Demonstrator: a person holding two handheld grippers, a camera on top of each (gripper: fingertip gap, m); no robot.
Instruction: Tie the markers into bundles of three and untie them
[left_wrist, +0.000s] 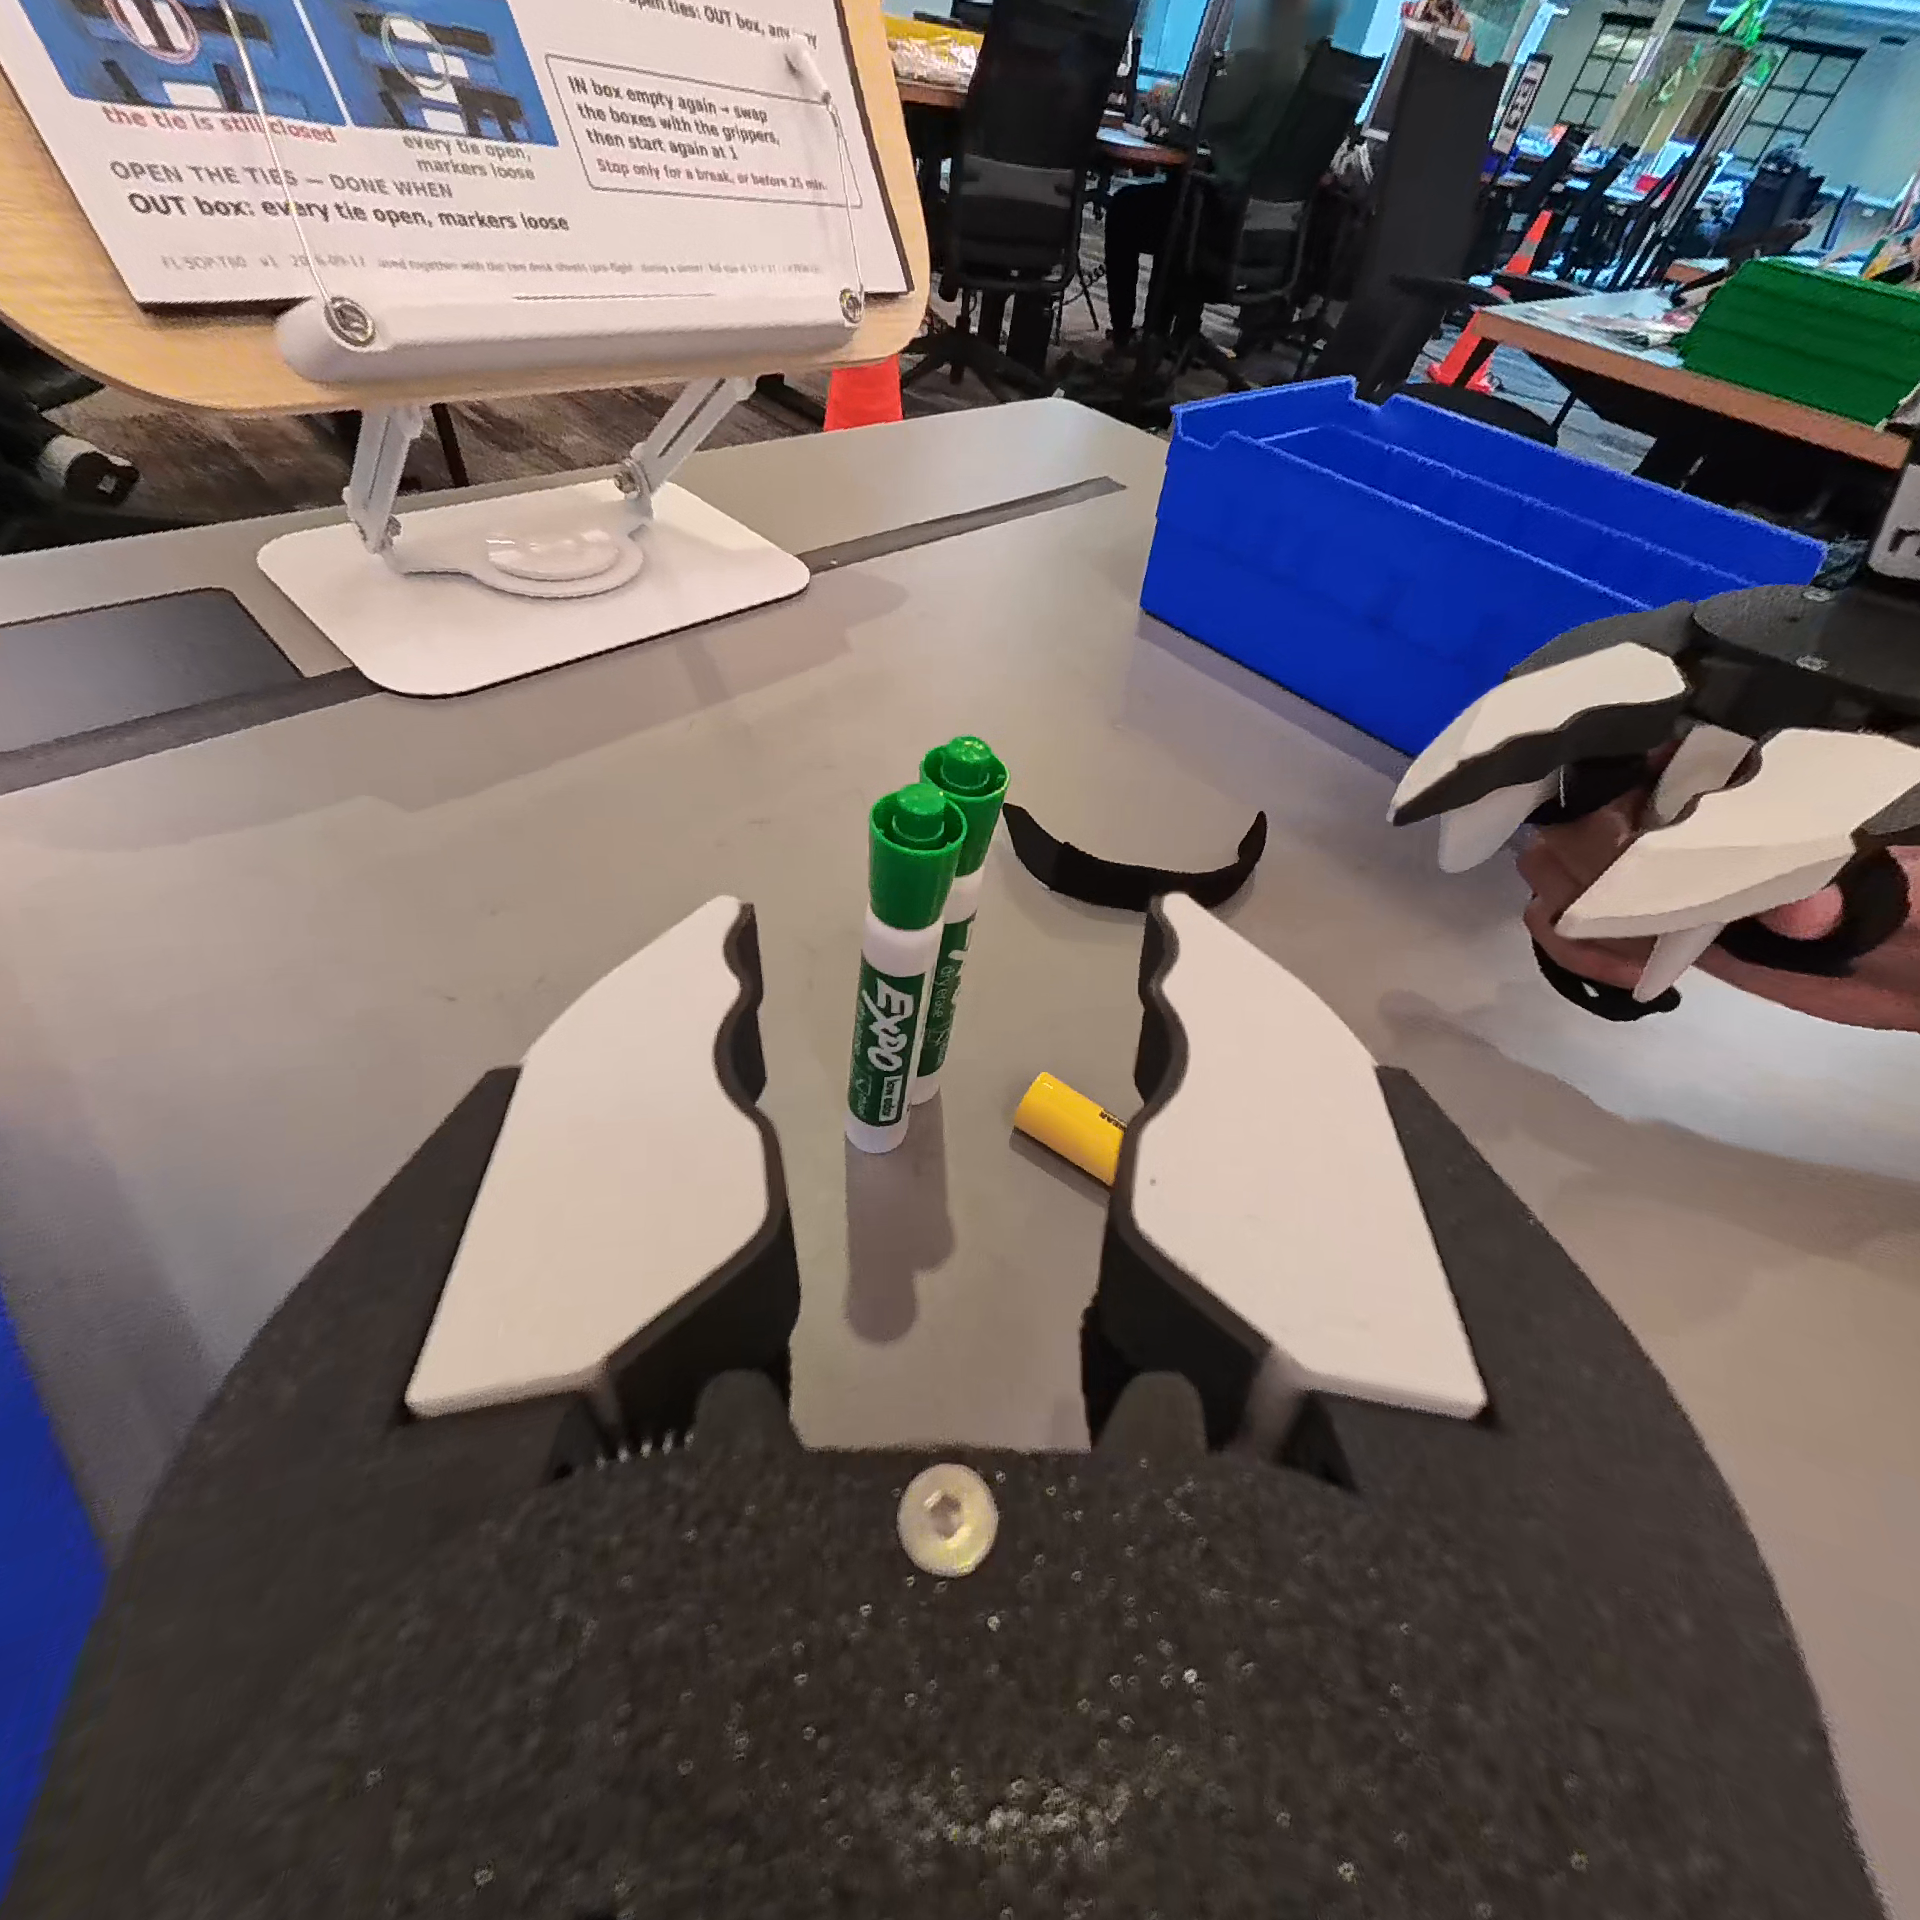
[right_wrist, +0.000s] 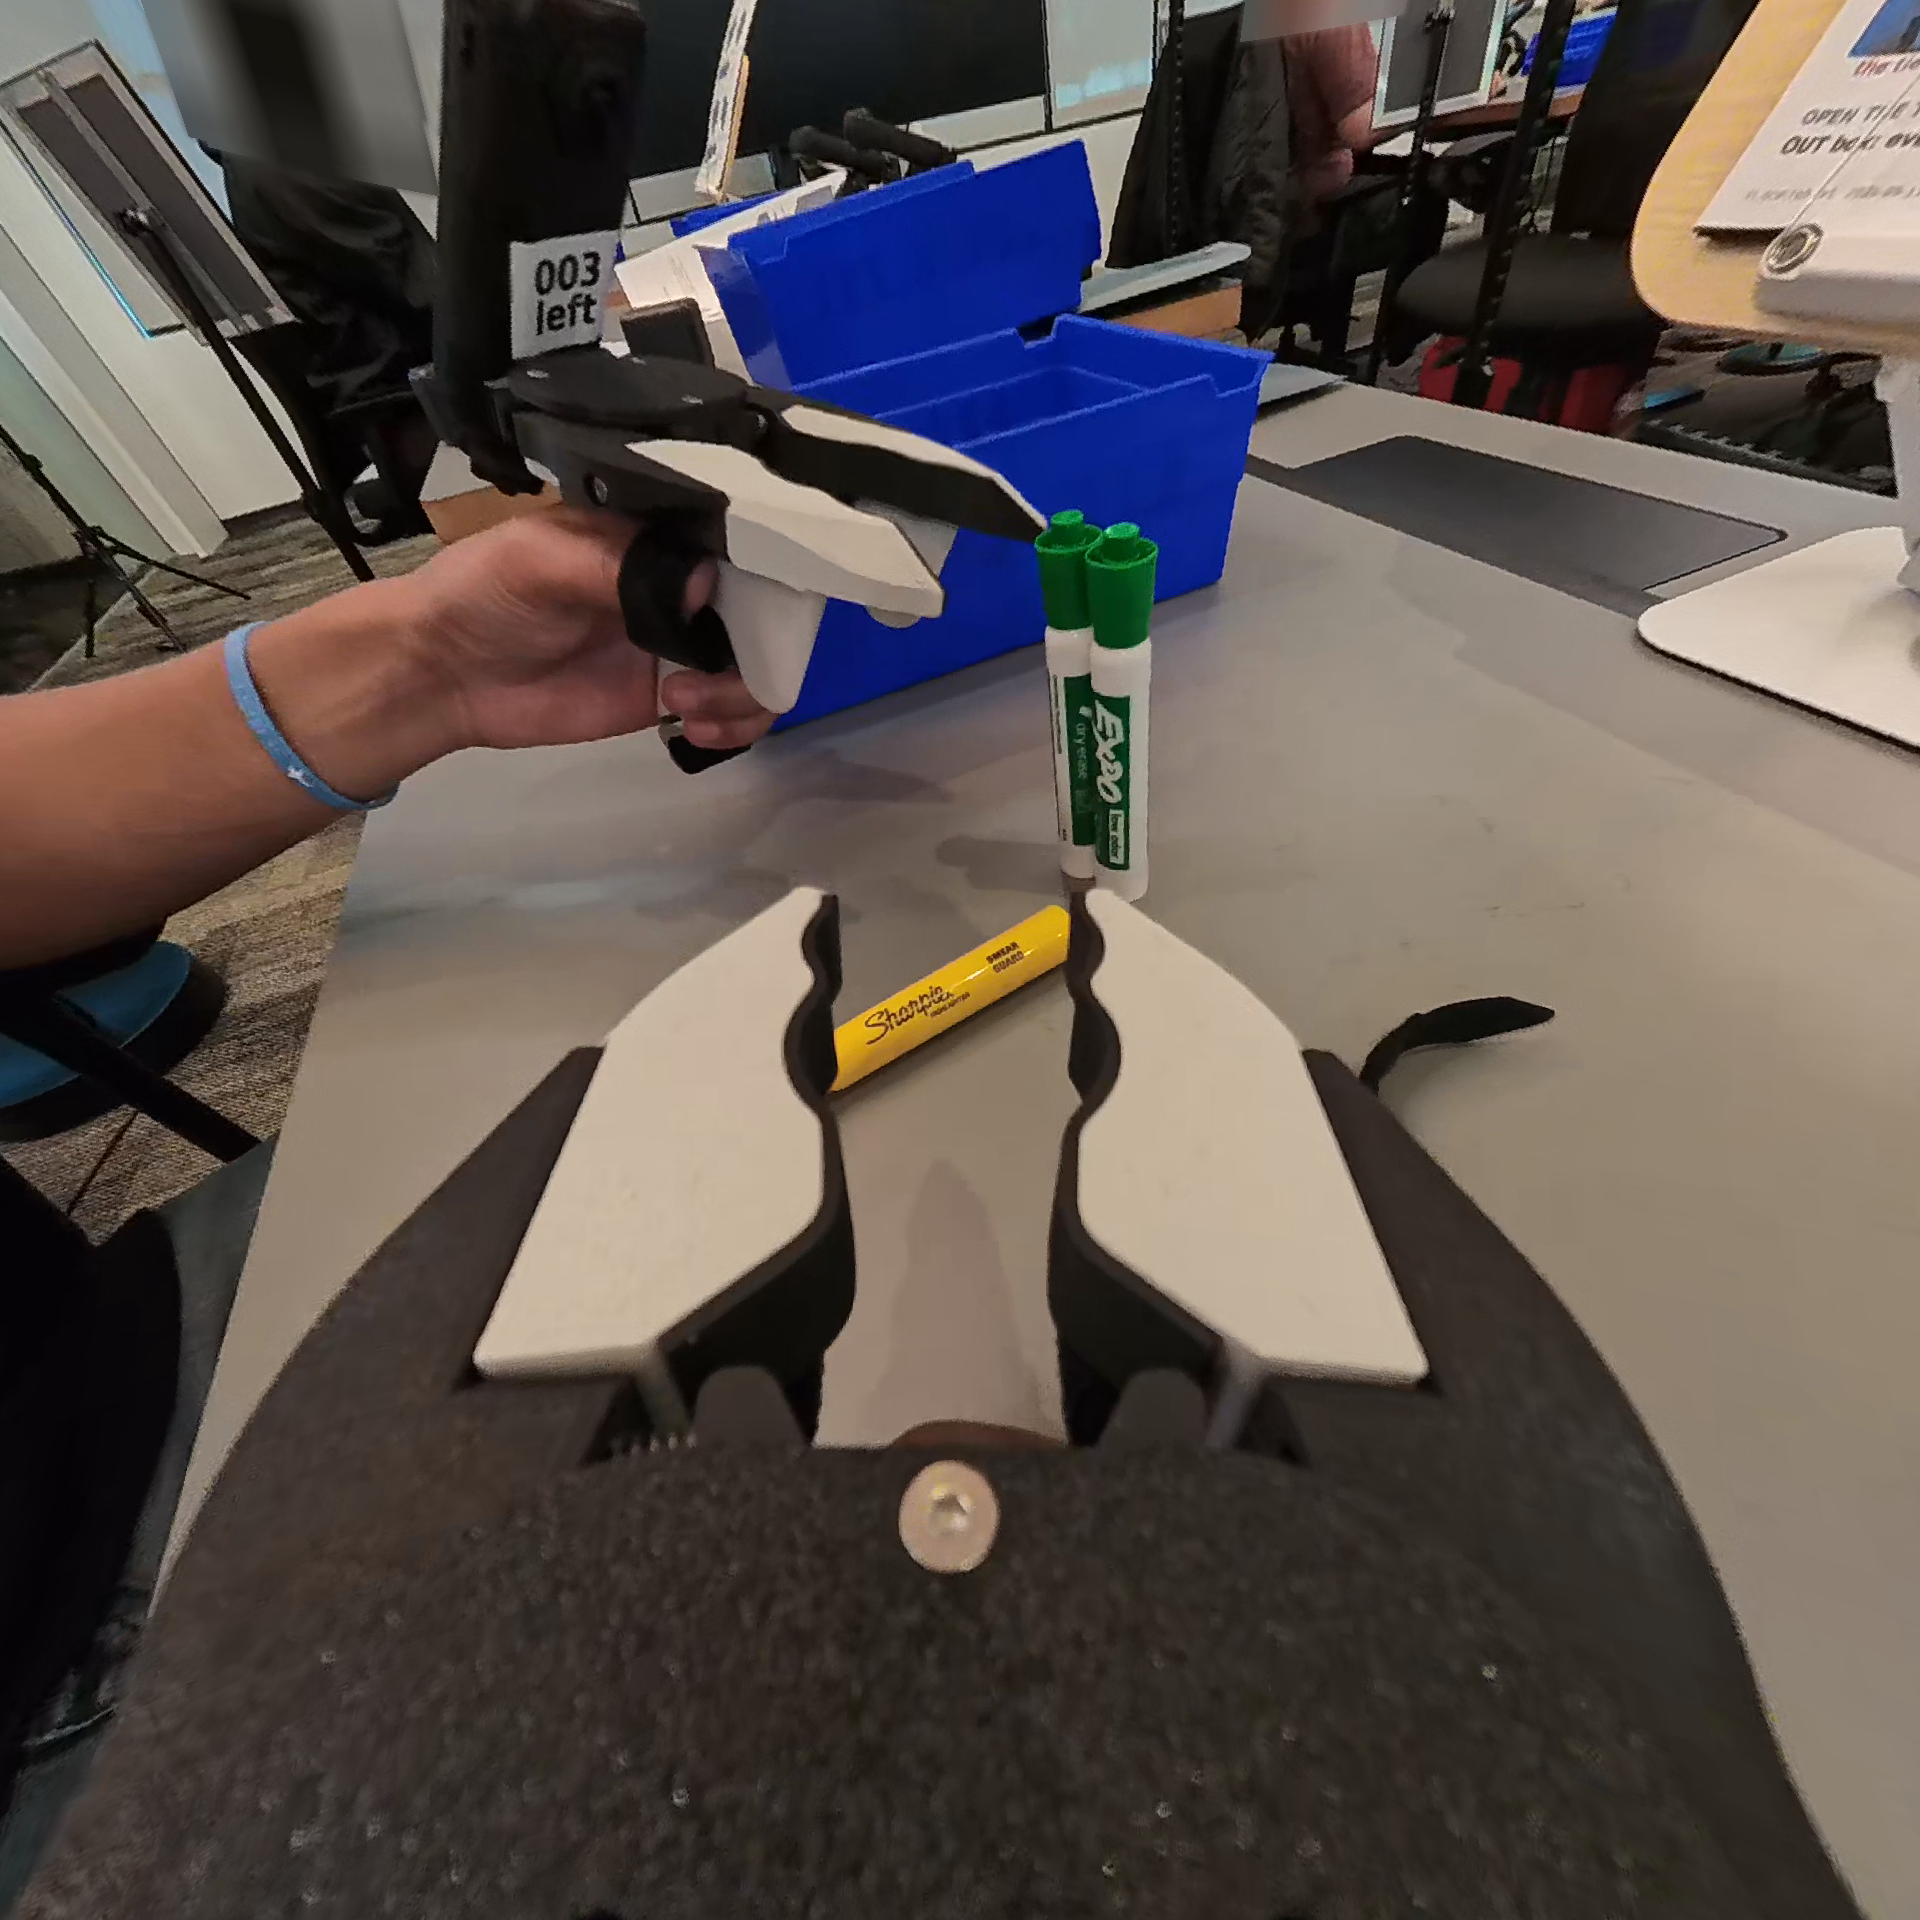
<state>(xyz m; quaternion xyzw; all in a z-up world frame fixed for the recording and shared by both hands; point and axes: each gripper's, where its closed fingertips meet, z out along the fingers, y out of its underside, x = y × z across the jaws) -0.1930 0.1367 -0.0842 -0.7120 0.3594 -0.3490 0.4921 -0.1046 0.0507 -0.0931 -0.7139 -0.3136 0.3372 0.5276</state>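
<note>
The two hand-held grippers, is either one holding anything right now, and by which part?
Nothing is held. The left hand-held gripper and the right hand-held gripper are both open; the green markers stand free and the yellow highlighter lies untouched.

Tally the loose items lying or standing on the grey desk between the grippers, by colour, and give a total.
Green markers: 2, standing upright side by side
Yellow highlighter: 1, lying flat
Black tie strap: 1, lying open
Total: 4
</note>
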